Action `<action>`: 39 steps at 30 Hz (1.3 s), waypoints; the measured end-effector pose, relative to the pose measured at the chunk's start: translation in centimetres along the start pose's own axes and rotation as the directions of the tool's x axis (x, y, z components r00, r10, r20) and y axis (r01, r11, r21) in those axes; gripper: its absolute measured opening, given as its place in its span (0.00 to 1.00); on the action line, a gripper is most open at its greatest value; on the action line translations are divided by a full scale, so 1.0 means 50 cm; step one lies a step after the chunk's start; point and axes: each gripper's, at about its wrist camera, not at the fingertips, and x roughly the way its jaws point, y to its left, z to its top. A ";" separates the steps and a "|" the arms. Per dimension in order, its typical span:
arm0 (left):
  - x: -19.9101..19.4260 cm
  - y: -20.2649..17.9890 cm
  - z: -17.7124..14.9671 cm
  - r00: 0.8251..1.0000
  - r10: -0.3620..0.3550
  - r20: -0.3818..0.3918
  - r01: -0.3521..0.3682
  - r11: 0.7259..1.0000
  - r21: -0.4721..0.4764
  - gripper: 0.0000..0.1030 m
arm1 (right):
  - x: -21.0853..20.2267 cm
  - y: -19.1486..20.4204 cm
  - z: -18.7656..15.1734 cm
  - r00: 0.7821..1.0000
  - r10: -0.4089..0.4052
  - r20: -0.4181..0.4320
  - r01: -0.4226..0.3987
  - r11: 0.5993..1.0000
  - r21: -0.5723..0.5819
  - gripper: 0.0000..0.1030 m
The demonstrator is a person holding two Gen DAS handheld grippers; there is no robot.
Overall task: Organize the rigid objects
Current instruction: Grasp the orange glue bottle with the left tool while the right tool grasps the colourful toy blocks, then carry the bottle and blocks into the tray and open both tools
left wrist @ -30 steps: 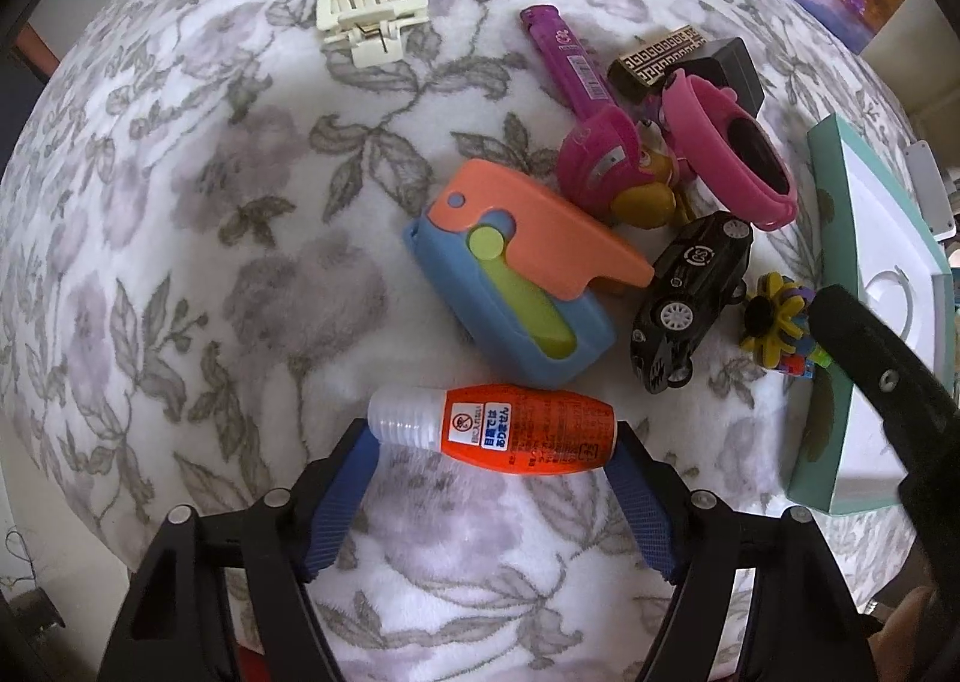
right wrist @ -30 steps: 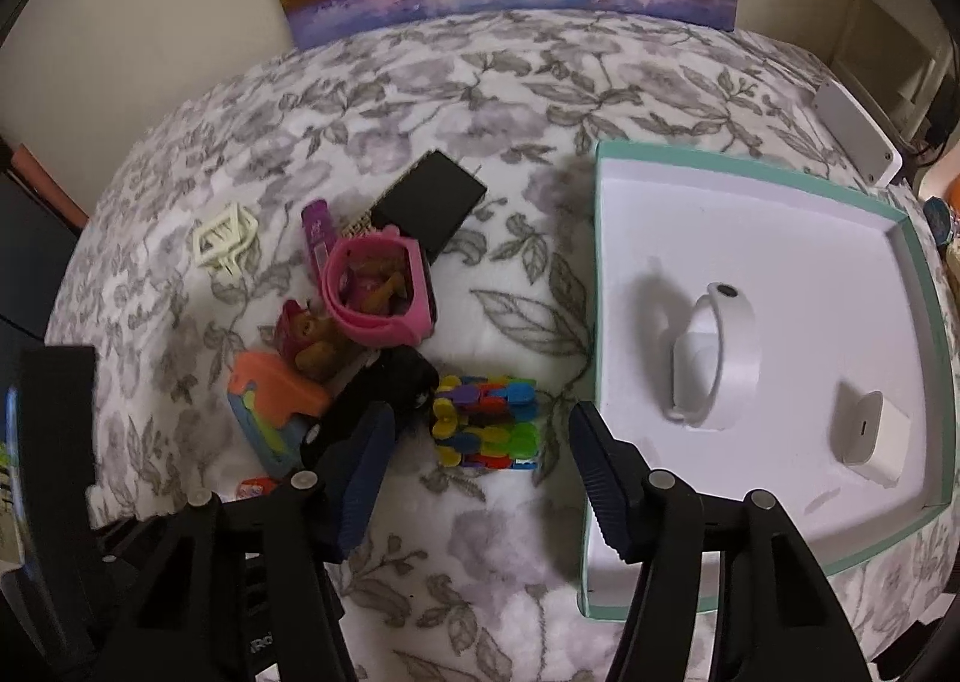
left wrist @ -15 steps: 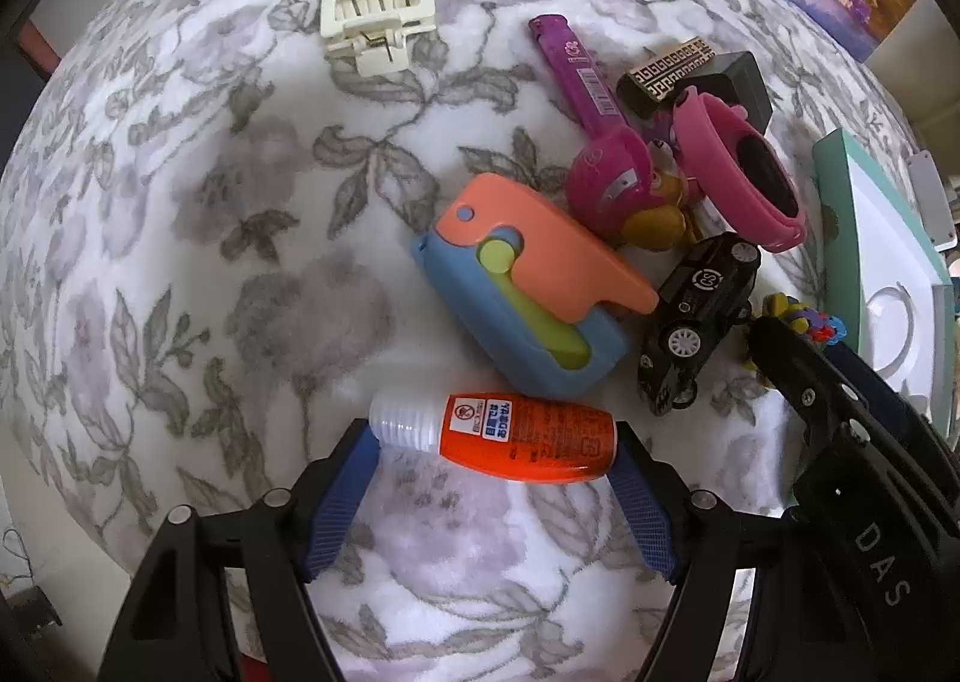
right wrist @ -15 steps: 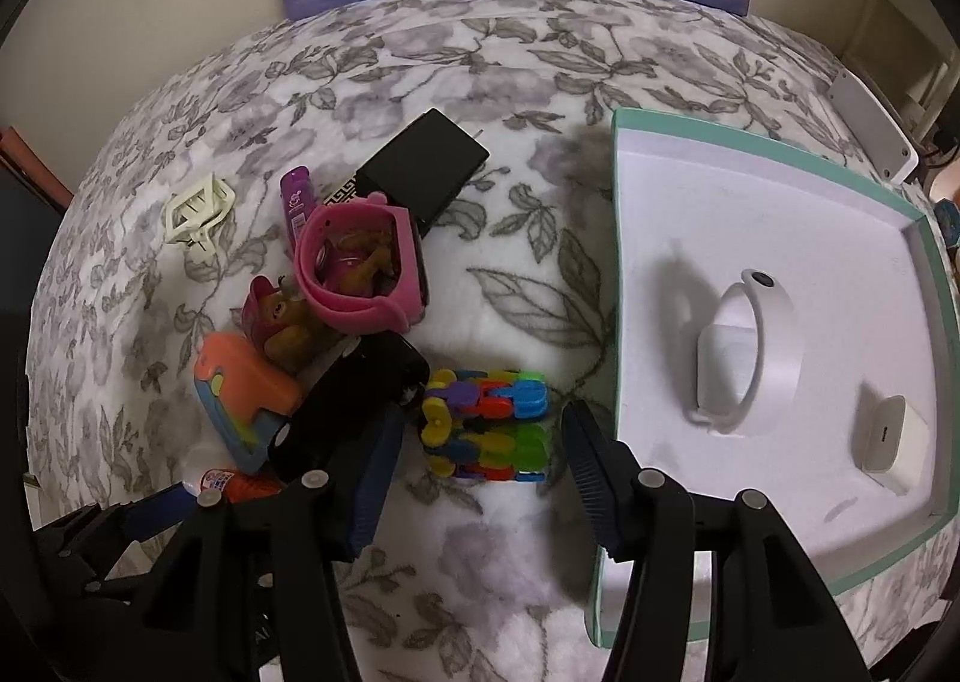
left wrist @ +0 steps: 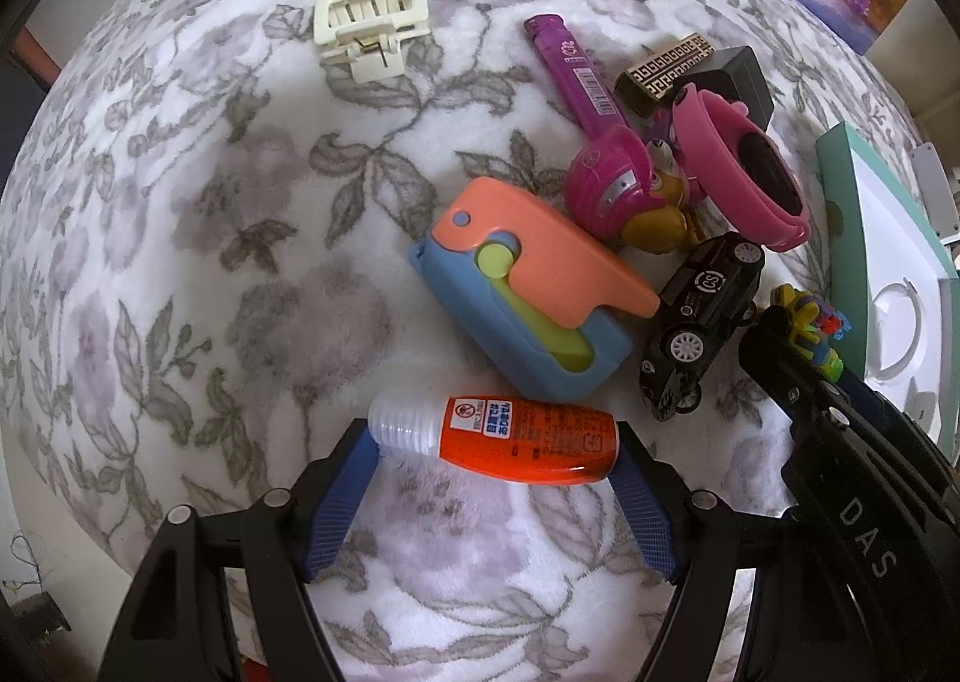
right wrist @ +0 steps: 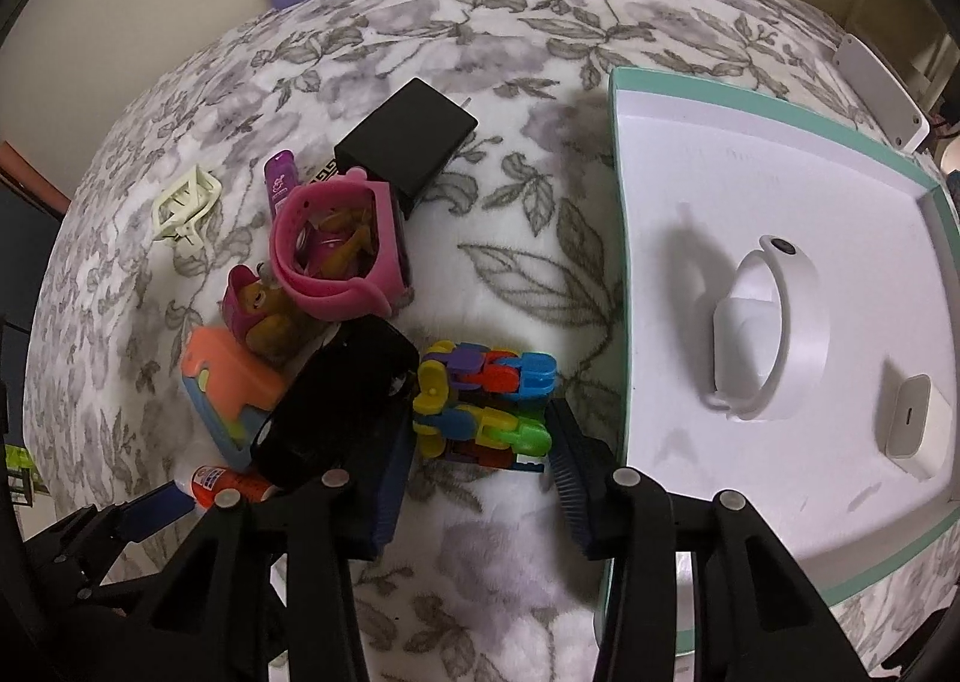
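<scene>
A: What writing can be read?

B: The black toy car [left wrist: 702, 322] carries "CS" in a circle on its roof. The right gripper [right wrist: 480, 442], seen at the lower right of the left wrist view, bears the letters "DAS". The orange bottle [left wrist: 510, 439] has a white label with a red no-entry symbol and blue Asian characters, too small to read. The purple tube [left wrist: 576, 75] shows a barcode.

A: How does the bottle lie?

B: On its side on the flowered cloth [left wrist: 180, 262] at the lower middle of the left wrist view, long axis across the frame, clear ribbed cap to the left. The left gripper [left wrist: 492, 478] has its jaws spread, one blue pad at each end of the bottle; whether they press it cannot be told.

A: And the right one?

B: Its jaws stand apart around the coloured block toy [right wrist: 486, 406], whose long axis runs left to right at the lower middle of the right wrist view, between the car and the teal-rimmed tray [right wrist: 618, 262]. The tray fills the right of that frame and holds a white wristband [right wrist: 786, 322] and a white charger [right wrist: 918, 430].
</scene>
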 end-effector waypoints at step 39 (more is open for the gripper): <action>-0.154 -0.108 0.046 0.973 -0.052 0.226 0.031 0.995 0.097 0.77 | -0.163 -0.175 0.056 0.971 -0.156 0.180 0.122 0.975 0.187 0.43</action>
